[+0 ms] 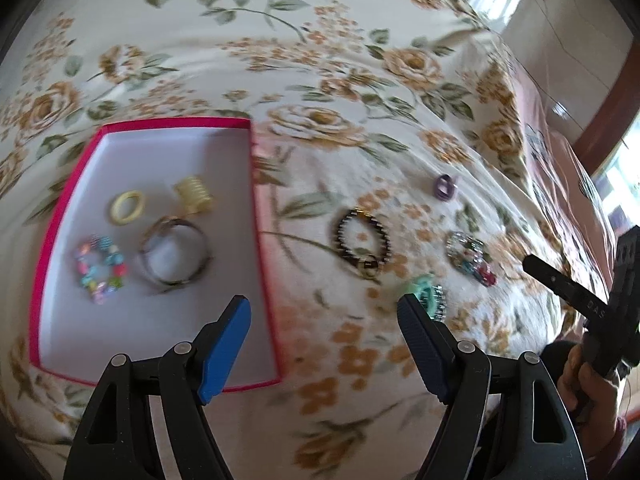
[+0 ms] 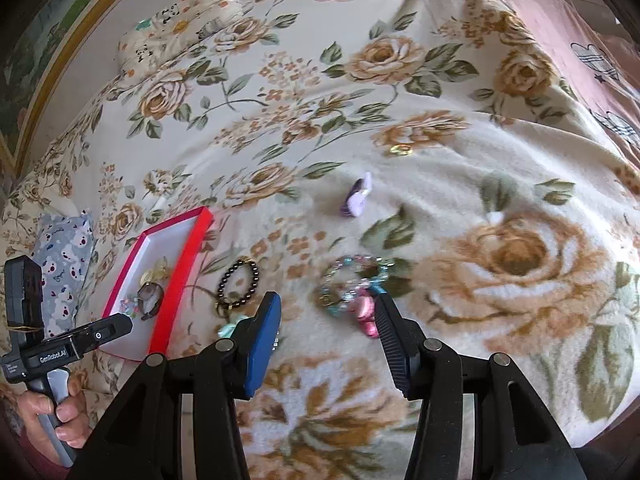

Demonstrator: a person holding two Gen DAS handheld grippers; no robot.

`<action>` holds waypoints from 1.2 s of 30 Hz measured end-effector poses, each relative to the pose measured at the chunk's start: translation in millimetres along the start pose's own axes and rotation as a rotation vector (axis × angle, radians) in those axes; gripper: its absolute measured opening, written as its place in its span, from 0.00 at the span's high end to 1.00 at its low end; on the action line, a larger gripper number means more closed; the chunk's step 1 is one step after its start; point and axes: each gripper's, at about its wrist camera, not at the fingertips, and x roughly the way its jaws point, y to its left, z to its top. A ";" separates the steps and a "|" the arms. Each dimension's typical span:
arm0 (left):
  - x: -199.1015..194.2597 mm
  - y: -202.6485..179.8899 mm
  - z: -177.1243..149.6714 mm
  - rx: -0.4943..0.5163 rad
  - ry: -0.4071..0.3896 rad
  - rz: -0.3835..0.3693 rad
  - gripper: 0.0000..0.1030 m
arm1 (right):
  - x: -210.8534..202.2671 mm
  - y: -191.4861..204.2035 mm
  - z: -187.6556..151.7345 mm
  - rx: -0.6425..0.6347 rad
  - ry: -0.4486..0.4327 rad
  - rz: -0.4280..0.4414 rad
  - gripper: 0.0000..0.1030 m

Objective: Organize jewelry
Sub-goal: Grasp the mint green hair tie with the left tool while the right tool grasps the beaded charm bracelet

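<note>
A pink-rimmed white box (image 1: 256, 184) (image 2: 178, 264) lies on a floral blanket. It holds a yellow ring (image 1: 127, 206), a gold coil (image 1: 194, 195), a wide bangle (image 1: 175, 254) and a colourful bead bracelet (image 1: 101, 269). Loose on the blanket are a black bead bracelet (image 1: 362, 244) (image 2: 237, 280), a purple ring (image 1: 445, 187) (image 2: 357, 196), a multicolour charm bracelet (image 1: 470, 257) (image 2: 352, 284) and a teal piece (image 1: 426, 292) (image 2: 228, 328). My left gripper (image 1: 324, 312) is open and empty above the box's right edge. My right gripper (image 2: 326, 320) is open and empty, just short of the charm bracelet.
A small gold ring (image 2: 401, 150) lies farther back on the blanket. Patterned pillows (image 2: 180, 20) (image 2: 66, 256) lie at the far left. A pink sheet (image 2: 580, 40) covers the bed's right side. The other hand-held gripper shows at each view's edge (image 1: 592, 300) (image 2: 60, 344).
</note>
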 end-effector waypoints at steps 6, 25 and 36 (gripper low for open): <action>21.2 -20.6 9.2 0.042 0.026 -0.021 0.27 | 0.5 -13.7 4.3 0.021 0.009 -0.013 0.51; 85.5 -55.4 16.7 0.132 0.108 -0.058 0.29 | 51.4 -28.8 18.3 0.101 0.124 -0.004 0.59; 125.7 -65.1 13.2 0.185 0.169 -0.095 0.76 | 93.8 -25.0 18.6 0.105 0.201 -0.023 0.78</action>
